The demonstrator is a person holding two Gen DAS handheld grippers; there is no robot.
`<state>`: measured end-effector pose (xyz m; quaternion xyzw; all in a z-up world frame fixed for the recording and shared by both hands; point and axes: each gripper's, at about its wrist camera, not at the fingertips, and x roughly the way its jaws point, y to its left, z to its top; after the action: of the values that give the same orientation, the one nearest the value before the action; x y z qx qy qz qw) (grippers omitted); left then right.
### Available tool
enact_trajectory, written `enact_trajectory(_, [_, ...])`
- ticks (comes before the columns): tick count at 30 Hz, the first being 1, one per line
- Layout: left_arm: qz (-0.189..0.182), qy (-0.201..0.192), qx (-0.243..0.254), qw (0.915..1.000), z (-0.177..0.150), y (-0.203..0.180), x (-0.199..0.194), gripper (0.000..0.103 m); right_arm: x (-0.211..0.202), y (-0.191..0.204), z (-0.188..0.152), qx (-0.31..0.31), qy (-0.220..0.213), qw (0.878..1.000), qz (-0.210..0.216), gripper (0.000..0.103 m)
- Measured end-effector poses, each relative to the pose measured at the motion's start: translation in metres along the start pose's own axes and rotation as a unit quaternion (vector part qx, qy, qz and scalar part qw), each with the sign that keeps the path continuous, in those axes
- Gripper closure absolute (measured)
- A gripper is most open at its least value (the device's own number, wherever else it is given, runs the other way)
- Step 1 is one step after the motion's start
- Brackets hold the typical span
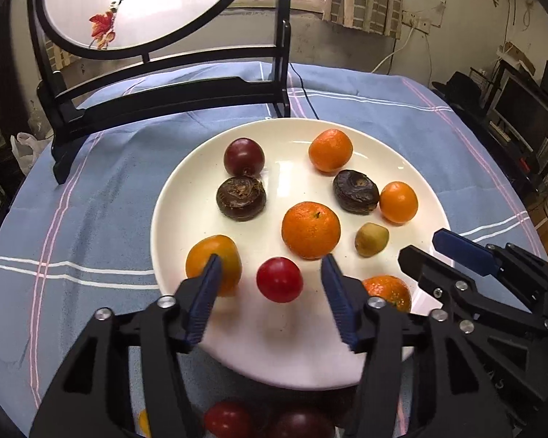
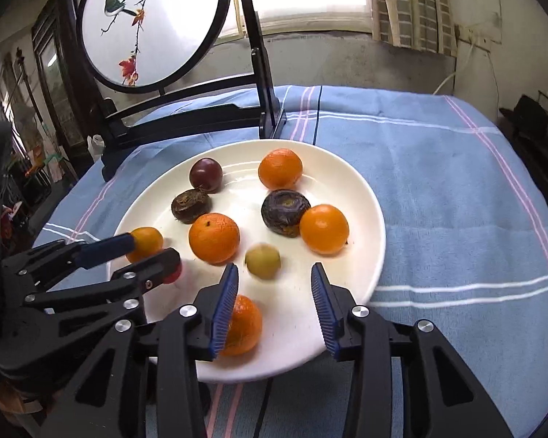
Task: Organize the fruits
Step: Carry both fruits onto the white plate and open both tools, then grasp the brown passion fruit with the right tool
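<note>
- I am holding my left tongs [image 1: 270,284] over the near-left part of the white plate [image 1: 303,124], jaws apart, with a red fruit [image 1: 279,279] sitting loose between them and touching neither pad
- An orange fruit [image 1: 219,255] is lying just beyond my left finger, near the plate's left rim
- Further in, a big mandarin [image 1: 310,230] is resting at the plate's middle, with dark wrinkled fruits and more orange ones spread behind it
- I am keeping my right tongs [image 2: 274,303] over the near-right part of the plate, jaws apart and gripping nothing; a small green fruit [image 2: 263,260], blurred, is lying just ahead of their tips
- A mandarin [image 2: 243,325] is sitting against the outer side of their left finger
- I am judging that both tongs are in the release step, fruits dropped onto the plate
- Next I should be drawing both tongs back clear of the plate to fetch the fruits under the left tongs, near the tabletop [image 1: 91,189] edge, without nudging anything
</note>
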<state>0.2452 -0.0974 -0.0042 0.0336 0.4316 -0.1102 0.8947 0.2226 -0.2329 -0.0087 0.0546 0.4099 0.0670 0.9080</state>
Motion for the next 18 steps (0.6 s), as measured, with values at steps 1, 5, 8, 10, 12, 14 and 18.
enact_trajectory(1, [-0.005,-0.005,-0.003,1.0000,-0.003,0.003,-0.006,0.039,-0.003,-0.001,-0.002,-0.001,0.001,1.000,0.002,0.061])
enact_trajectory(5, [-0.012,-0.021,-0.009,0.9997,-0.021,0.014,-0.031,0.034,-0.020,-0.002,-0.016,-0.015,-0.003,1.000,0.001,0.058])
enact_trajectory(8, [-0.006,-0.032,-0.010,0.9994,-0.039,0.024,-0.048,0.028,-0.034,-0.002,-0.027,-0.018,-0.001,1.000,0.009,0.058])
enact_trajectory(10, [-0.009,-0.028,-0.008,0.9995,-0.052,0.030,-0.058,0.028,-0.043,0.000,-0.034,-0.019,-0.002,1.000,0.016,0.058])
enact_trajectory(12, [-0.012,-0.024,-0.014,0.9995,-0.061,0.037,-0.066,0.027,-0.051,0.004,-0.042,-0.024,-0.002,1.000,0.019,0.058])
enact_trajectory(14, [-0.015,-0.026,-0.018,0.9994,-0.072,0.042,-0.074,0.019,-0.055,0.008,-0.050,-0.033,-0.003,0.999,0.015,0.058])
enact_trajectory(18, [0.000,-0.035,-0.006,0.9994,-0.091,0.050,-0.085,0.017,-0.060,0.019,-0.068,-0.054,0.009,0.998,0.008,0.058])
